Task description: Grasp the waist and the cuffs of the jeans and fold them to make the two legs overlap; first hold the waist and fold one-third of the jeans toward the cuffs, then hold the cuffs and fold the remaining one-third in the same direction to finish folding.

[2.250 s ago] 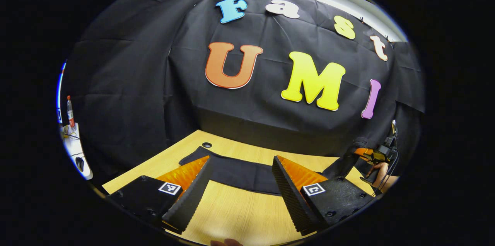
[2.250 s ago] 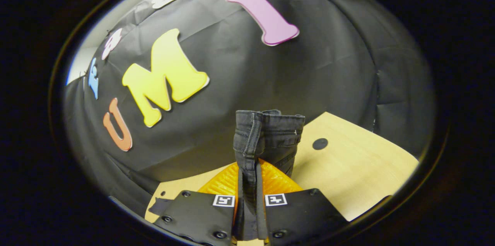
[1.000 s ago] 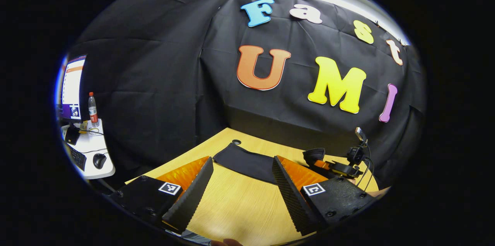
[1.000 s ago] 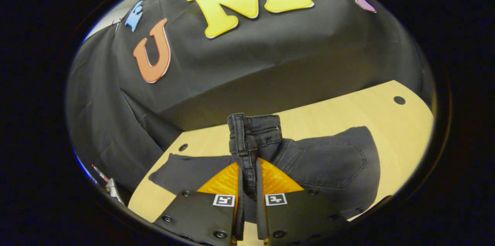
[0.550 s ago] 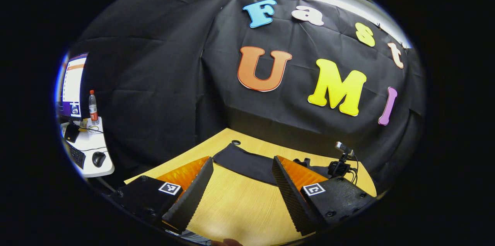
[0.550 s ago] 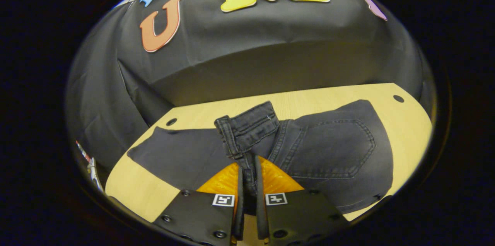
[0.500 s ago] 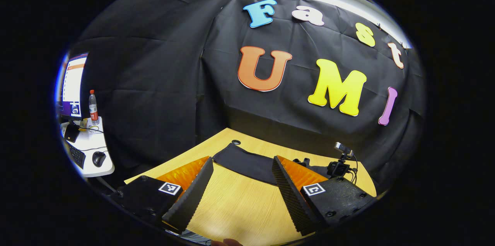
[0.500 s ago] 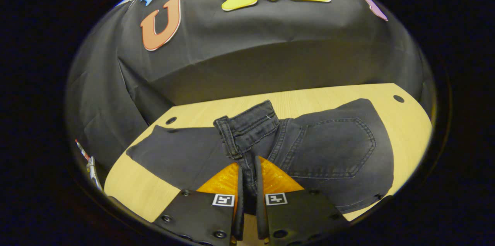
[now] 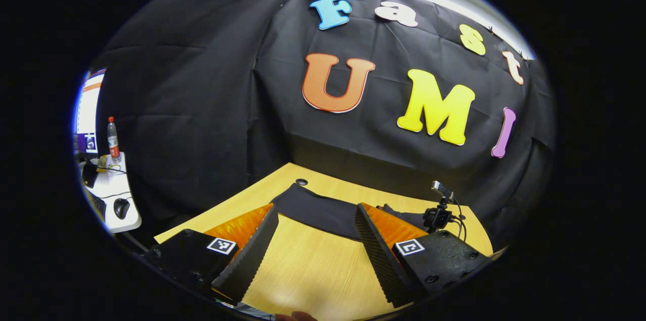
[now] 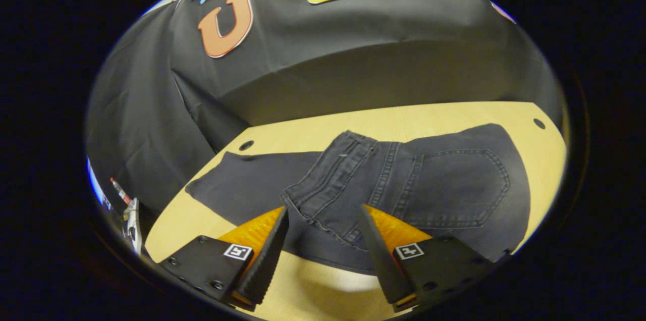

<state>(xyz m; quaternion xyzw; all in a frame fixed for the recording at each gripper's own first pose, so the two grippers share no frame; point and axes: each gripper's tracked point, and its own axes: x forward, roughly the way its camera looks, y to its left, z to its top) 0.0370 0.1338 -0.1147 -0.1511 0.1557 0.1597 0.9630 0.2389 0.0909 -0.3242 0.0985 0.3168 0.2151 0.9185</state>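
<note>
With the waist (image 10: 333, 179) of the jeans (image 10: 404, 184) lying flat on the wooden table (image 10: 313, 280), doubled over onto the legs, the first third of the fold looks to be laid. The right gripper (image 10: 323, 255) has its jaws spread wide and grips nothing; the waistband's hem lies just ahead of and between its fingers, with the back pocket facing up off to that view's right.

In the right gripper view the garment's long axis runs crosswise, from the pocket end at the right to the single flat leg panel that stretches away to the left, ending near a round hole in the tabletop. That far end is presumably where the cuffs (image 9: 303, 200) are.

The left gripper (image 9: 315, 255) is likewise parted and empty, hovering above bare table. In the left gripper view the dark leg end lies just beyond its fingertips, slightly towards the booth wall, with the same round hole just behind it. A small camera rig (image 9: 440, 212) stands farther to that view's right.

Judging by this, the cuffs lie nearer the left gripper than the right. The remaining fold would carry that end along the jeans' length towards the pocket end.
</note>
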